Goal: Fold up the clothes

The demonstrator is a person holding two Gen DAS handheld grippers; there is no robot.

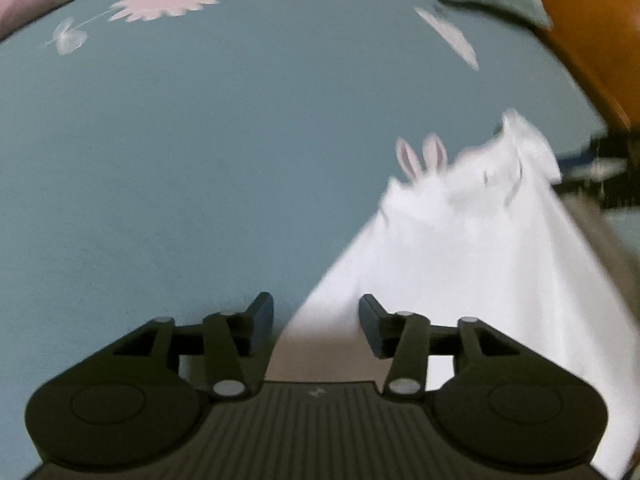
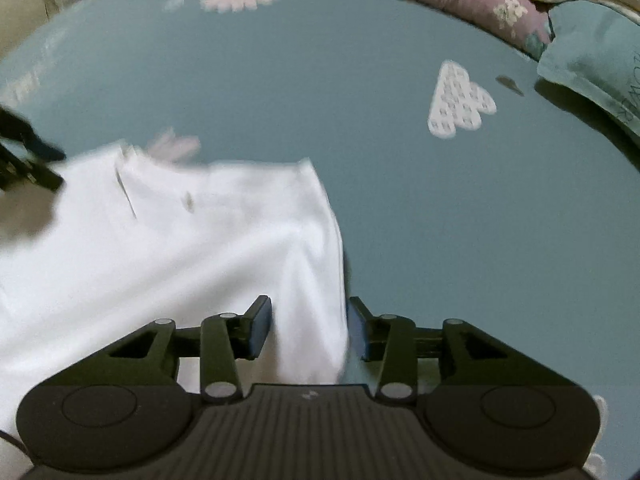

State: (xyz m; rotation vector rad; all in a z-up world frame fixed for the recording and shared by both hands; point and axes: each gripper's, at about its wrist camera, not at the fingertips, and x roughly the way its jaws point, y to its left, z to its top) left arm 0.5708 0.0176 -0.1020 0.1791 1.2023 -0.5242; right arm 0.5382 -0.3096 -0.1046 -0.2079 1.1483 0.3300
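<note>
White garment [image 2: 168, 248] on blue sheet [image 1: 180, 160] (flower prints), pillow [image 2: 592, 68] nearby

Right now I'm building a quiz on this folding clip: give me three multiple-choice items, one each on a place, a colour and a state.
1. In the right wrist view, where does the white garment lie from the right tool?
A. mostly to the left
B. mostly to the right
C. out of view

2. What colour is the bedsheet?
A. red
B. blue-grey
C. black

3. How do the left tool's jaws stand?
A. clamped on cloth
B. apart, not pressing the cloth
C. hidden

Answers: 1 A, the cloth spreads left, its edge between the jaws. 2 B, blue-grey with pale prints. 3 B, a clear gap shows between the pads.
</note>
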